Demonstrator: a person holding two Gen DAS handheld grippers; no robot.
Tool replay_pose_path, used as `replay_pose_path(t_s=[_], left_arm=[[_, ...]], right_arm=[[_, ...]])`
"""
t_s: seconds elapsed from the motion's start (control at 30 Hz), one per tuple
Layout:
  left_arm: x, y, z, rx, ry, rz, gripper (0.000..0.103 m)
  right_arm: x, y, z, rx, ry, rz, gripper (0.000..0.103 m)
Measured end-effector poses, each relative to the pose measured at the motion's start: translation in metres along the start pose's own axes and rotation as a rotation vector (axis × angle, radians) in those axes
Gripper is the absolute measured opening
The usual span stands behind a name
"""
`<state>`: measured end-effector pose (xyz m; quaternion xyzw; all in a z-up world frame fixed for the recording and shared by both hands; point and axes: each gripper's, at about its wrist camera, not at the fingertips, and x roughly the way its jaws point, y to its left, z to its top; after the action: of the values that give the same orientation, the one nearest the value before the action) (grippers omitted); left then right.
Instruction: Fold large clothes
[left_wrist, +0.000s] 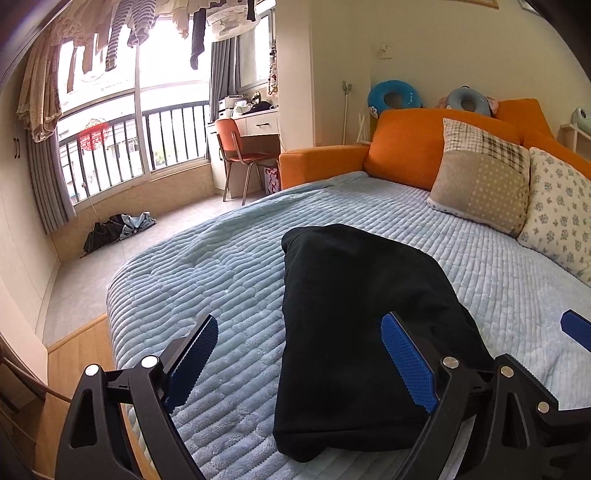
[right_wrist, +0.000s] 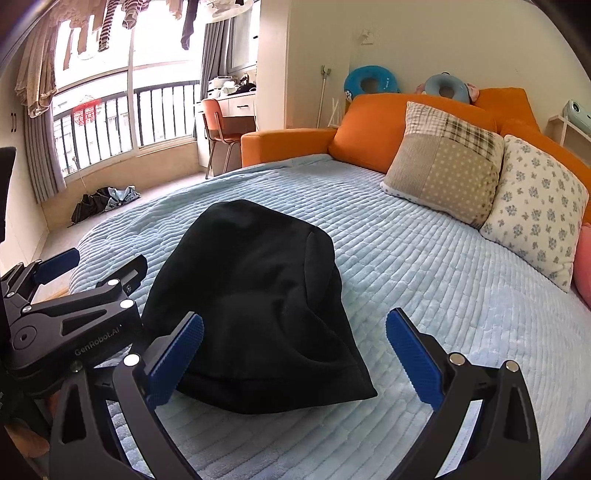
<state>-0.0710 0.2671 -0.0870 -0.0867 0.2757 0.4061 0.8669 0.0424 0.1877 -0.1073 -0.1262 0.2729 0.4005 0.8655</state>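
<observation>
A black garment (left_wrist: 354, 325) lies folded into a compact bundle on the light blue quilted bed cover (left_wrist: 207, 266). It also shows in the right wrist view (right_wrist: 258, 288). My left gripper (left_wrist: 299, 354) is open, its blue pads apart, hovering over the near left edge of the bundle and holding nothing. My right gripper (right_wrist: 295, 350) is open and empty above the near right corner of the bundle. The left gripper's body (right_wrist: 74, 317) shows at the left of the right wrist view, and a right fingertip (left_wrist: 576, 328) shows at the right edge of the left wrist view.
Two pillows (right_wrist: 447, 162) (right_wrist: 539, 206) lean on the orange sofa back (right_wrist: 369, 125) at the far side. A desk and an orange chair (left_wrist: 240, 151) stand by the window. A dark umbrella (left_wrist: 114, 232) lies on the floor. The bed edge drops to wood floor (left_wrist: 81, 354) at left.
</observation>
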Motion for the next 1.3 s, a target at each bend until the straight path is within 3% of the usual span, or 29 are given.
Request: replay_pose_path(t_s=[1.3], left_arm=[[0.014,-0.002,0.004,0.018,0.012,-0.012,0.092]], right_arm=[[0.009,-0.001,0.000,-0.006,0.011,-0.014,0.098]])
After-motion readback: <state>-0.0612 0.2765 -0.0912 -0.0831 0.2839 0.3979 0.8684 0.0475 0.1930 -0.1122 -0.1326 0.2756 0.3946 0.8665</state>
